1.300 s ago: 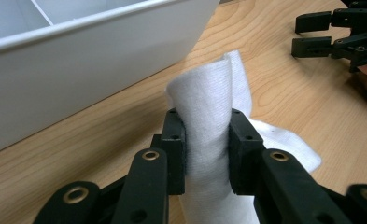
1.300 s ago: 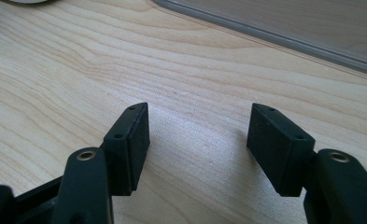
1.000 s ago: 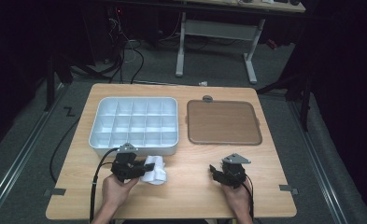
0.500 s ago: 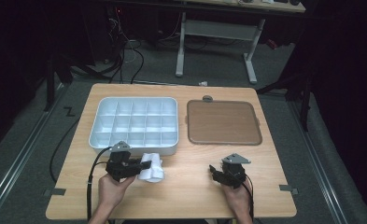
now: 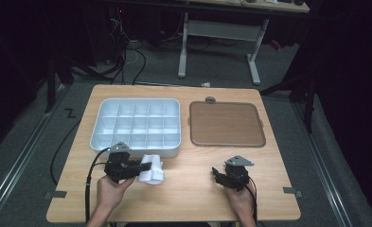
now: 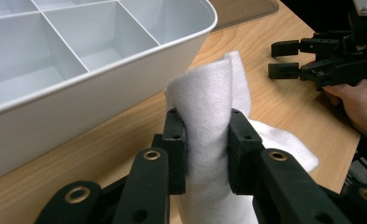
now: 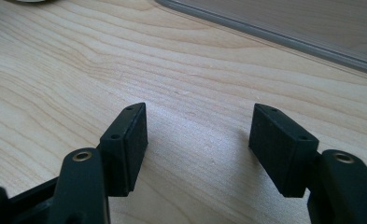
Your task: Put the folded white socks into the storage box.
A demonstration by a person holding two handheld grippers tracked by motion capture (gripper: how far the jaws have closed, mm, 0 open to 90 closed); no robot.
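White cloth, lower end cut off, pinched by left gripper; right gripper spread, empty.

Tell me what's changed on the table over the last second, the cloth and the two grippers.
The left gripper, shut on the white cloth, has drawn slightly back toward the person and to their left, and the cloth came with it, away from the white compartment tray. The right gripper stays open over bare wood. The tray and the brown tray have not moved.

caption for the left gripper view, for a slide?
Left gripper pinches a white cloth beside the compartment tray; right gripper open beyond.
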